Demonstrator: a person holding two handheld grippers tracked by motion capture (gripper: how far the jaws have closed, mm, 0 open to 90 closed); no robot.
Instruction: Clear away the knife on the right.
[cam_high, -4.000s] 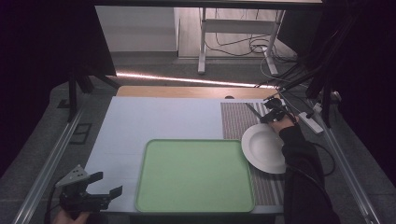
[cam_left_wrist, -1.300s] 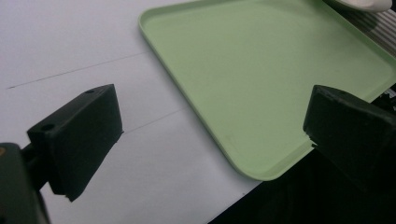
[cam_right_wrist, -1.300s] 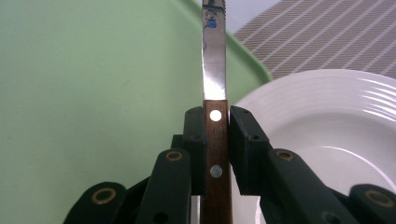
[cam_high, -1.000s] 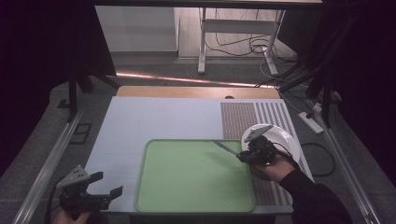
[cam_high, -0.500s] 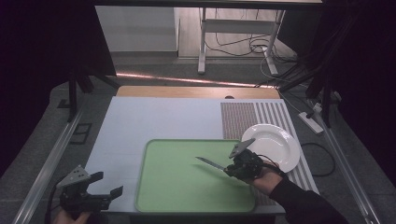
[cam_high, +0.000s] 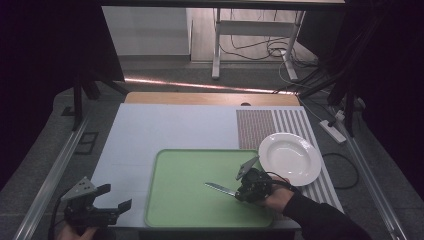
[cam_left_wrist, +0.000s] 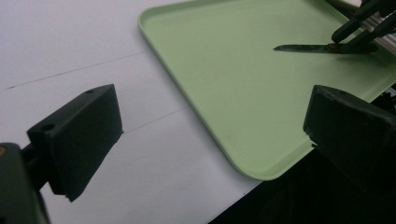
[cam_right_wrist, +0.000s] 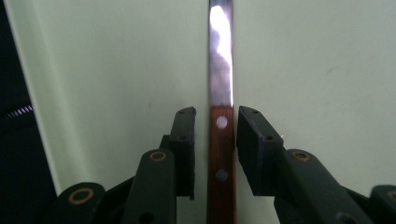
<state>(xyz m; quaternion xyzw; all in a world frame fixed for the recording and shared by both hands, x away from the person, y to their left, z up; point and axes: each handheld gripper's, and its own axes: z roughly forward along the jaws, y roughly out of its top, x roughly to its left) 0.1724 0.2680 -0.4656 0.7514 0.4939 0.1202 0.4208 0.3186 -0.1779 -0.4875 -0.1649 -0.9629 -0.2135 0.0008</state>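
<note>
A knife (cam_high: 219, 188) with a brown wooden handle and a steel blade lies on the light green tray (cam_high: 185, 210), blade pointing left. My right gripper (cam_high: 238, 194) straddles the handle over the tray's right half. In the right gripper view the knife (cam_right_wrist: 220, 70) runs straight up between the jaws. A thin strip of tray (cam_right_wrist: 116, 70) shows on each side of the handle, so the right gripper (cam_right_wrist: 215, 116) is open a little. My left gripper (cam_high: 116, 196) hangs open and empty at the table's front left corner. From the left gripper (cam_left_wrist: 212, 116) view, the knife (cam_left_wrist: 317, 47) lies far across the tray (cam_left_wrist: 224, 93).
A white plate (cam_high: 290, 157) sits just right of the tray on a striped mat (cam_high: 265, 122). The pale table top (cam_high: 165, 125) stretches behind and to the left of the tray. Cables and a power strip (cam_high: 332, 131) lie on the floor to the right.
My right gripper carried the knife from beyond the plate leftwards and down onto the tray, and its jaws have parted slightly. The left gripper has stayed put.
</note>
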